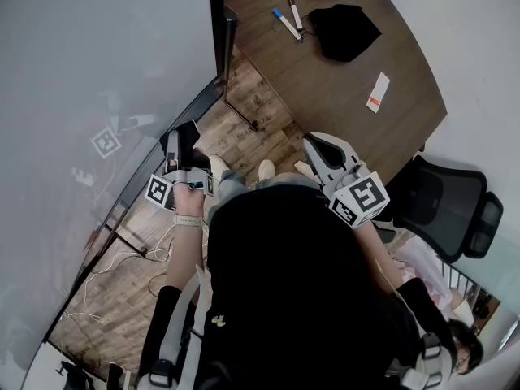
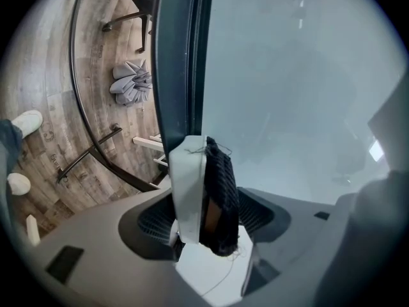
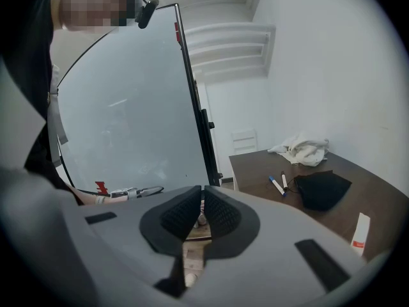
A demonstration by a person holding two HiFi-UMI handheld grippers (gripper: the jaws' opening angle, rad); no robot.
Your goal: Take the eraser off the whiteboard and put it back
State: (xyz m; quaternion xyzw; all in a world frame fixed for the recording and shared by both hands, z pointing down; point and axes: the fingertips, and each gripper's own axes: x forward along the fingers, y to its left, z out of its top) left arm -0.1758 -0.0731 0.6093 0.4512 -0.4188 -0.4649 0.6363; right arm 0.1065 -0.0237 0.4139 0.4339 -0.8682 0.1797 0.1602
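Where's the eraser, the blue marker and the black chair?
eraser (image 2: pixel 189 184), left gripper view, its white back.
blue marker (image 1: pixel 287 25), head view, middle of barrel.
black chair (image 1: pixel 443 205), head view, its big dark panel.

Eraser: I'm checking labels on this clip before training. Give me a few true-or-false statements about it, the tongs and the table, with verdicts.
1. The eraser stands between the left tongs. True.
2. The left tongs squeeze the eraser. False: the pads stand clear of it on both sides.
3. The right tongs hold a marker. False: they are shut on nothing; both markers lie on the table.
4. A black fabric item lies on the table. True.
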